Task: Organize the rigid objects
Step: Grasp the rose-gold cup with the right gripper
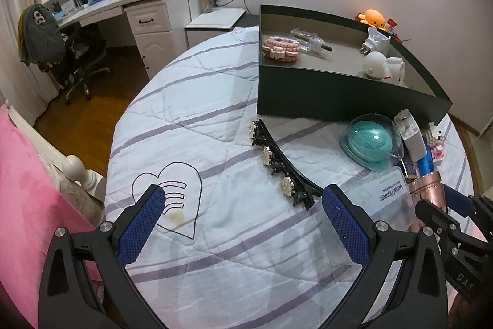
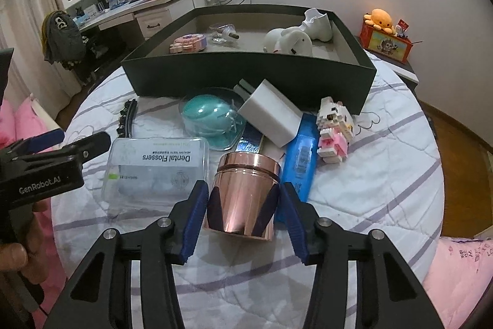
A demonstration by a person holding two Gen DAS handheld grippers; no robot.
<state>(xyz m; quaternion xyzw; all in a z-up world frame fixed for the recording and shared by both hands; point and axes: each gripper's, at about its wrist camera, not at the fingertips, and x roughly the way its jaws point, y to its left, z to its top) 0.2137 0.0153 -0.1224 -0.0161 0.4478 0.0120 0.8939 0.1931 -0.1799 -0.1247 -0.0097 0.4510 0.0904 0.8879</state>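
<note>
Your right tool (image 2: 243, 199) has the shiny rose-gold metal canister (image 2: 243, 193) squarely between its blue pads (image 2: 195, 218). The left pad looks to be on the wall, the right pad right at it, so I'd call that a grip just taking hold, though I can't swear both pads are pressing. The canister stands nearly upright on the striped quilted bed cover (image 2: 385, 184), tilted a touch, its long axis running up and away from you, lid end farthest out.

Now the relation that matters: the dark open-topped box (image 2: 246, 73) lies straight ahead of the canister, beyond the clutter of the white charger block (image 2: 271, 119), the teal dome in clear plastic (image 2: 209, 119) and the blue flat packet (image 2: 300, 156). You'll likely need to lift over those before going forward.

Your left tool (image 1: 243, 205) is spread wide and empty over bare quilt, the black hair clip with pale flowers (image 1: 277, 162) just ahead of its right pad. The right hand is plainly the nearer one to the canister; the clear box of dental flossers (image 2: 157, 165) sits just beside it.
</note>
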